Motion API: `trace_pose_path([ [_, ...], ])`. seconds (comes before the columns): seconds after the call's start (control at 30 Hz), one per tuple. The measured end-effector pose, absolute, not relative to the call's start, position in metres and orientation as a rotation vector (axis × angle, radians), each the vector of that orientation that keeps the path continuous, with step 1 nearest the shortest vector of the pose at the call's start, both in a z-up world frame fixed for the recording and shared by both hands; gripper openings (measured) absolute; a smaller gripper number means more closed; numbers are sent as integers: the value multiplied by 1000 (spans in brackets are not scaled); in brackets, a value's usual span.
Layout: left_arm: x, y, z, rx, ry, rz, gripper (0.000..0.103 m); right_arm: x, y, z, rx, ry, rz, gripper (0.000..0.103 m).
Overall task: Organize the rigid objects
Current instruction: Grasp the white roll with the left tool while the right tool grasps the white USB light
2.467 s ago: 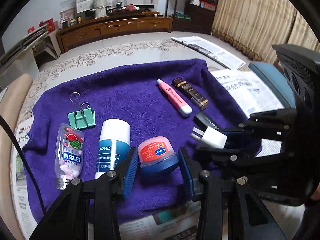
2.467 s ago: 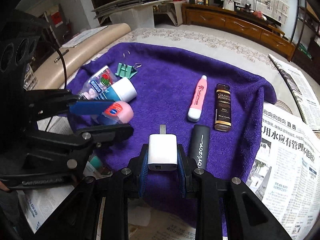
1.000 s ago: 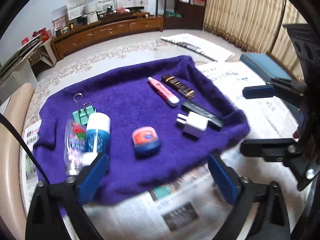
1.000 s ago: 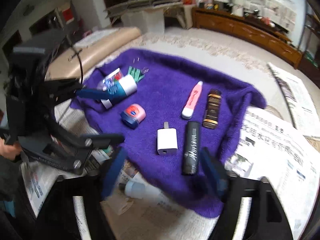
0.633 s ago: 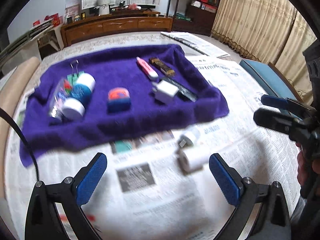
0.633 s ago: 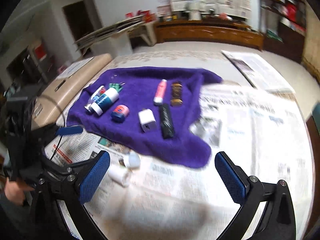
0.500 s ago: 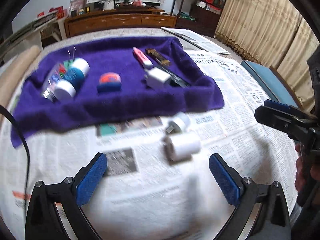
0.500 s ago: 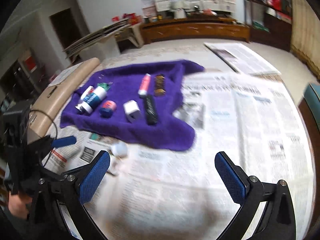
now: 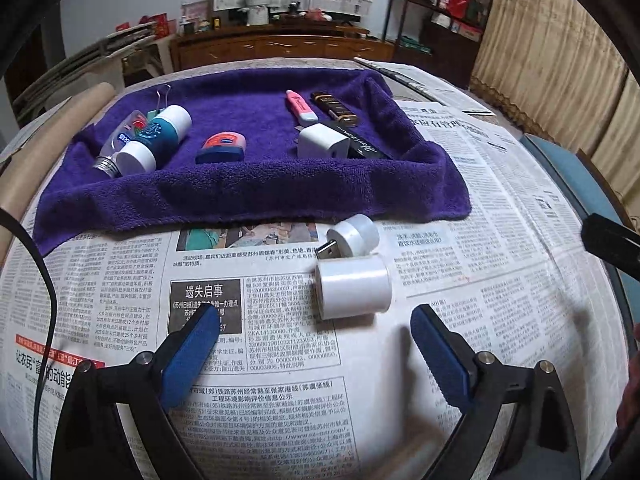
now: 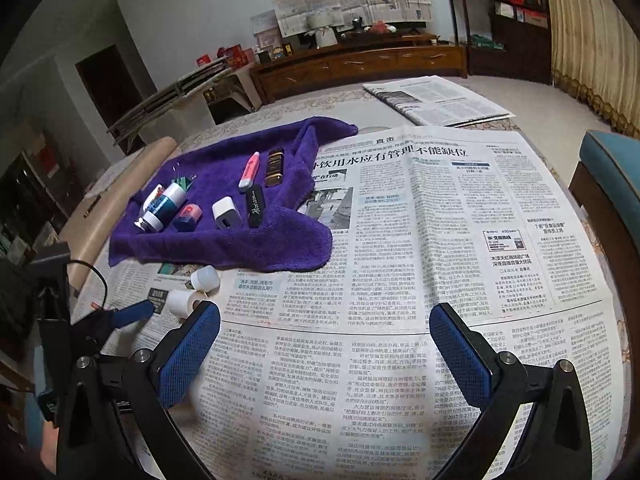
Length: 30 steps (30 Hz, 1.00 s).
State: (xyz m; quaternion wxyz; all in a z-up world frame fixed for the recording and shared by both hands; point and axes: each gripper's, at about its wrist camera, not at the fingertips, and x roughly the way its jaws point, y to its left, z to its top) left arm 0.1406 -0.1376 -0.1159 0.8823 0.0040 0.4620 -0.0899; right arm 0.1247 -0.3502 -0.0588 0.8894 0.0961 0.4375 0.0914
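Just ahead of the left gripper [image 9: 314, 330], a short white cylinder [image 9: 354, 286] is seen lying on its side on the newspaper [image 9: 460, 272] that covers the table, its round end turned toward the left of the view. Touching it on the far side is a small white USB night light [image 9: 350, 236] with a metal plug. Both lie just short of the near edge of the purple towel [image 9: 256, 184], on which a white wall charger [image 9: 322, 142], a blue-and-pink tin [image 9: 222, 147] and several tubes and bottles are already laid out. The left gripper's blue pads are spread wide with nothing between them, and its jaws have just been closing slightly. The right gripper [image 10: 324, 350] is likewise held wide open and empty over bare newsprint, well apart from every object. The cylinder is judged to be light, hard and smooth-skinned, so it is likely to roll or squirt out if pinched off-centre. It is best taken across its curved wall at mid-length, with the pads squarely opposed. The night light looks equally light and rigid, and is best gripped on its round body, not on the plug.
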Motion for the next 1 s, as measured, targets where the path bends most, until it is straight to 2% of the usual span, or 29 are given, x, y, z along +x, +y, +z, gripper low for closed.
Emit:
trace_pose_path([
  [0.33,141,-155,-114,61,924,-134,64,123,-359,-61,226,907,197,103],
  [0.4,140,-156,-113,59,917,-137,53,123,-359,-61,232,907,202,103],
  [0.47,139,-157,-112,57,913,-143,47,123,-356,-62,231,908,218,103],
  [0.53,138,-157,-111,50,903,-155,29,123,-351,-64,220,916,228,103],
  [1.0,129,-112,-107,-35,925,-211,29,126,-330,-78,158,941,256,103],
])
